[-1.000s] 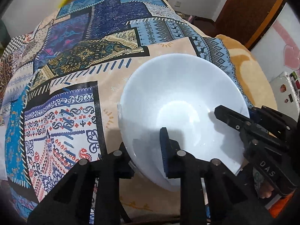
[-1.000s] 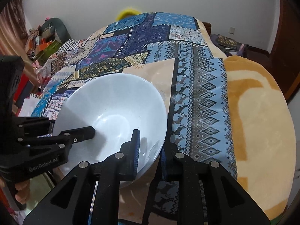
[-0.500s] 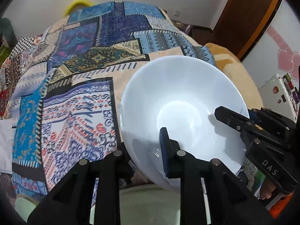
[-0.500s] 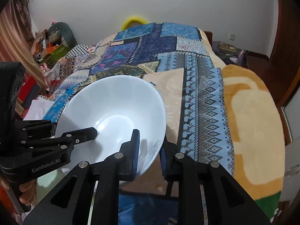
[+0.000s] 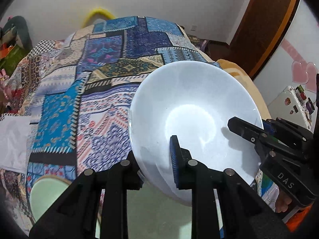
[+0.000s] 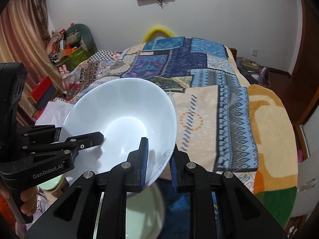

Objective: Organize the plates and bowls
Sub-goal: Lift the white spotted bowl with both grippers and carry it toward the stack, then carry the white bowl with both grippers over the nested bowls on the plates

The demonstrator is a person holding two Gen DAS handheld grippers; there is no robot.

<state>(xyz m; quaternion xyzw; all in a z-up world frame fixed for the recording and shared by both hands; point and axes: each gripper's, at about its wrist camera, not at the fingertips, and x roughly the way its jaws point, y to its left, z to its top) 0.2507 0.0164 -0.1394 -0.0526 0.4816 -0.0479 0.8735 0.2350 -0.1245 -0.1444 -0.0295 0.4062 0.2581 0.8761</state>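
I'm holding the white bowl [image 5: 195, 107] up off the bed w/ both tongs, tilted so its inside is facing the cams. In the left wrist view the bowl is filling the centre-right of the frame; my left tongs [image 5: 154, 157] are clamping its near rim at lower centre, one blue-padded finger [image 5: 173, 155] sitting inside the bowl, the other under the outer wall, jaws closed down to just the wall's thickness. The right tongs [image 5: 245, 126] are coming in from the right edge of that frame, biting the opposite rim. In the right wrist view the bowl [image 6: 119, 119] is sitting left of centre; the right tongs [image 6: 158, 159] are pinching its lower-right rim, narrow gap, rim between the blue pads. The left tongs [image 6: 87, 139] are reaching in from the left edge there, one finger lying on the bowl's inner wall. Below the bowl, at the bottom of both frames, a pale green dish [image 6: 139, 215] is showing, partly hidden by the tongs, so can't tell its full shape. Behind, the patchwork bedspread [image 6: 199, 75] is covering the bed, w/ an orange blanket [image 6: 269, 129] at the right of the right wrist frame.
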